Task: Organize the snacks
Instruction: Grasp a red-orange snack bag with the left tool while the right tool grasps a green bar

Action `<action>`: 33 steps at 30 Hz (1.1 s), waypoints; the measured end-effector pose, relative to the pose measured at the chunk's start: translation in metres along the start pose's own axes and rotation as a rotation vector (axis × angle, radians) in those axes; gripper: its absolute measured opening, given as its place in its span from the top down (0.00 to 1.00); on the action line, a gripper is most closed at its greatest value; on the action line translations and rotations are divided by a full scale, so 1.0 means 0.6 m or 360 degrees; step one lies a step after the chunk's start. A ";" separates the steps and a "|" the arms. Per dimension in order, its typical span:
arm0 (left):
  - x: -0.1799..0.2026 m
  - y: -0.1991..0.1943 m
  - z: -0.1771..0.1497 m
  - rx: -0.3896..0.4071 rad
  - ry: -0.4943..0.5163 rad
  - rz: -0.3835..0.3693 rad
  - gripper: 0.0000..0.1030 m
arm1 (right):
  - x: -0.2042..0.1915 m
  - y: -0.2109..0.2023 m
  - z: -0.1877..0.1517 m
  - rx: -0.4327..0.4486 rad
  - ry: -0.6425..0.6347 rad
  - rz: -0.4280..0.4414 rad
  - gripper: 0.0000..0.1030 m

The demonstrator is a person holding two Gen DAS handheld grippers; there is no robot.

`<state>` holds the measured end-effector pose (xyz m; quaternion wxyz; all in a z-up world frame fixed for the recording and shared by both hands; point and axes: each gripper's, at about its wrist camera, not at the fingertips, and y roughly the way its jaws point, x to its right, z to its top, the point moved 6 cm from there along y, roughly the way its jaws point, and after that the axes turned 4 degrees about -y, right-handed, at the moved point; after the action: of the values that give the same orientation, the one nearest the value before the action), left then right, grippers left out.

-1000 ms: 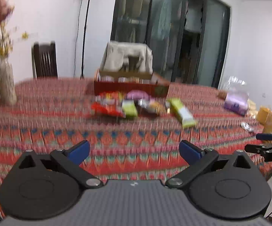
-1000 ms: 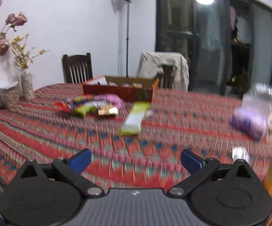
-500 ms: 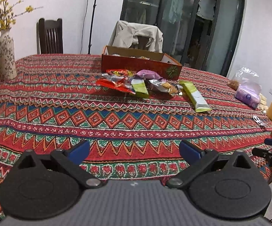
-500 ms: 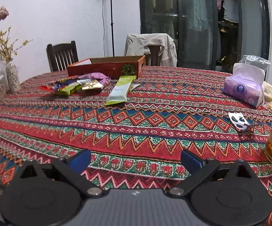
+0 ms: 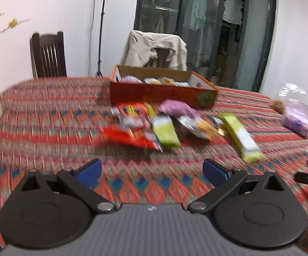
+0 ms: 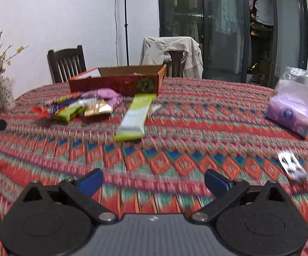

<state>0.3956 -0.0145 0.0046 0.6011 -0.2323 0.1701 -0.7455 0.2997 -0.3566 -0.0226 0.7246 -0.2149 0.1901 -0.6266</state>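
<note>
Approach step: left gripper (image 5: 151, 168) and right gripper (image 6: 153, 179) hang over the table's near edge, jaws wide and empty; snack packets (image 5: 154, 125) lie mid-table before the red cardboard box (image 5: 160, 93). Next, reach one packet

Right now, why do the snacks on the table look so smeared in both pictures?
Left wrist view: motion blur streaks the snack pile and tablecloth, while the left gripper stays crisp. Right wrist view: milder blur on the long green packet; the fisheye lens bends the door frames.
</note>
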 end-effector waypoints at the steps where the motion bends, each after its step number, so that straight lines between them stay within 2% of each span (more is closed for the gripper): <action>1: -0.002 0.021 0.016 0.0001 0.0012 0.0021 0.00 | -0.002 0.011 0.013 0.0010 0.0006 0.0013 0.03; 4: -0.015 0.086 0.060 0.0003 0.0010 0.0016 0.03 | -0.015 0.053 0.057 0.0041 0.0017 0.0100 0.09; 7: -0.027 0.140 0.087 0.0010 0.0019 0.0023 0.18 | -0.027 0.106 0.094 0.0040 -0.0014 0.0120 0.15; 12: -0.040 0.219 0.091 -0.0070 -0.0052 -0.0062 0.18 | -0.046 0.201 0.136 -0.0010 -0.0070 0.0069 0.20; 15: -0.045 0.245 0.078 -0.0143 -0.0124 -0.0126 0.18 | -0.052 0.253 0.140 -0.0068 -0.0139 -0.0024 0.32; 17: -0.039 0.247 0.072 -0.0147 -0.0057 -0.0123 0.30 | -0.054 0.274 0.137 -0.0104 -0.0135 -0.0025 0.51; 18: -0.036 0.248 0.068 -0.0143 -0.0023 -0.0108 0.48 | -0.054 0.282 0.133 -0.0120 -0.0123 -0.0007 0.56; 20: -0.029 0.248 0.060 -0.0140 0.0011 -0.0081 0.49 | -0.056 0.290 0.125 -0.0132 -0.0112 0.0008 0.60; 24: -0.016 0.243 0.056 -0.0132 0.0069 -0.0101 0.49 | -0.053 0.289 0.122 -0.0117 -0.0076 0.0034 0.61; 29: -0.020 0.233 0.066 -0.0146 0.0006 -0.0093 0.49 | -0.054 0.290 0.124 -0.0104 -0.0084 0.0036 0.62; 33: -0.022 0.174 0.085 -0.0106 -0.0065 -0.0116 0.49 | -0.057 0.262 0.132 -0.0036 -0.0123 -0.0010 0.62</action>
<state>0.5114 -0.0235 -0.0102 0.5688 -0.2733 0.1739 -0.7560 0.4679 -0.2975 -0.0427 0.7270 -0.2476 0.1684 -0.6178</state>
